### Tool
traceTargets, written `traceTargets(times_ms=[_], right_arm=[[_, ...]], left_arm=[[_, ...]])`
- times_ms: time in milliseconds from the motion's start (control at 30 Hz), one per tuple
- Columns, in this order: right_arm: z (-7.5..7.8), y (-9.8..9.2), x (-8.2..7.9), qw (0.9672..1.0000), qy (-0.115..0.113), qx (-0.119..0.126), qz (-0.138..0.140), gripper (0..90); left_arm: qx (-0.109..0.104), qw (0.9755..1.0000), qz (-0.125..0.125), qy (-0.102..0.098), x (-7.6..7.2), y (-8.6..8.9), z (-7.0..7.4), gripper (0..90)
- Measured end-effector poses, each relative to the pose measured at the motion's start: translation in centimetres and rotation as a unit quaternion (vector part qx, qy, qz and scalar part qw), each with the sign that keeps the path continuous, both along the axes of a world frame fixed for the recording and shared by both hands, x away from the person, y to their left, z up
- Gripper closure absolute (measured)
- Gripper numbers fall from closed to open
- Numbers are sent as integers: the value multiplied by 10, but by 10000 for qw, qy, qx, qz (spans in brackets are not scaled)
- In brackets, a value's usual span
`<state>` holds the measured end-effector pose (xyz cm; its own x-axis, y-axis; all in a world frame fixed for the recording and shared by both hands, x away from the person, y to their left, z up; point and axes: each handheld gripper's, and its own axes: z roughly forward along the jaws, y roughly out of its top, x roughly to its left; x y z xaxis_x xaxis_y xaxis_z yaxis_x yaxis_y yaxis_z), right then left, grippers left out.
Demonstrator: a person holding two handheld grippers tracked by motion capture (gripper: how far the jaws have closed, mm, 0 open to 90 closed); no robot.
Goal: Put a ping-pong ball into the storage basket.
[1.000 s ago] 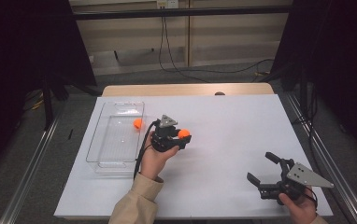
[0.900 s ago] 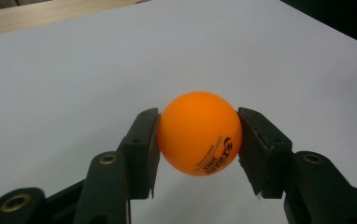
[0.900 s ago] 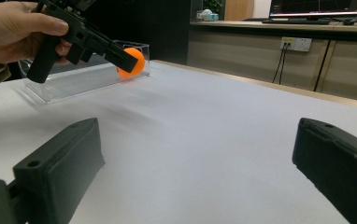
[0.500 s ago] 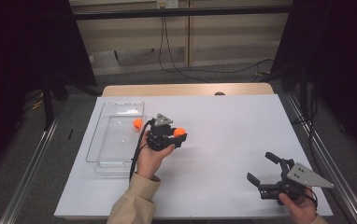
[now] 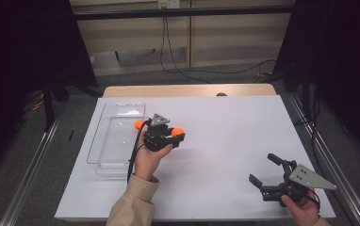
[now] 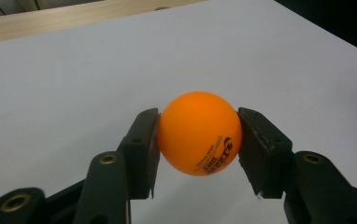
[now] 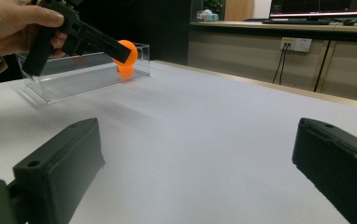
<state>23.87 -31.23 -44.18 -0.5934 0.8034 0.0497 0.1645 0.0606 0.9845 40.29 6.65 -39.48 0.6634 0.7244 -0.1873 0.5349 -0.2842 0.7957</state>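
Observation:
My left gripper (image 5: 176,135) is shut on an orange ping-pong ball (image 5: 178,131) with black print, held just above the white table right of a clear plastic tray (image 5: 103,162). The left gripper view has the ball (image 6: 199,133) pressed between both pads. A second orange ball (image 5: 139,124) lies in the tray's far right corner. From the right gripper view, the held ball (image 7: 127,50) hangs just above the second ball (image 7: 125,71) behind the tray wall (image 7: 74,77). My right gripper (image 5: 263,168) rests at the table's near right, open with nothing between its fingers (image 7: 60,172).
A white sheet (image 5: 225,122) covers the table, with a strip of bare wood (image 5: 187,90) at its far edge. Metal rails (image 5: 27,169) run along both sides of the table. Cables lie on the floor beyond the far edge.
My left gripper has shifted slightly left toward the tray with the ball still in it. The right gripper has not moved.

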Motion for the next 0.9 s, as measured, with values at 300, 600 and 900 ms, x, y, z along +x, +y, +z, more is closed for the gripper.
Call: traceTargets(times_ms=[300, 600, 900], right_arm=[[0, 0, 0, 10000, -4, 1, 2, 14], [0, 0, 0, 10000, -4, 2, -1, 14], [0, 0, 0, 10000, -5, 4, -1, 14]], left_arm=[[14, 9999, 120, -3, 0, 7, 3, 508], [2, 9997, 227, 32, 1, 13, 5, 509], [29, 9995, 314, 55, 1, 20, 7, 509]])
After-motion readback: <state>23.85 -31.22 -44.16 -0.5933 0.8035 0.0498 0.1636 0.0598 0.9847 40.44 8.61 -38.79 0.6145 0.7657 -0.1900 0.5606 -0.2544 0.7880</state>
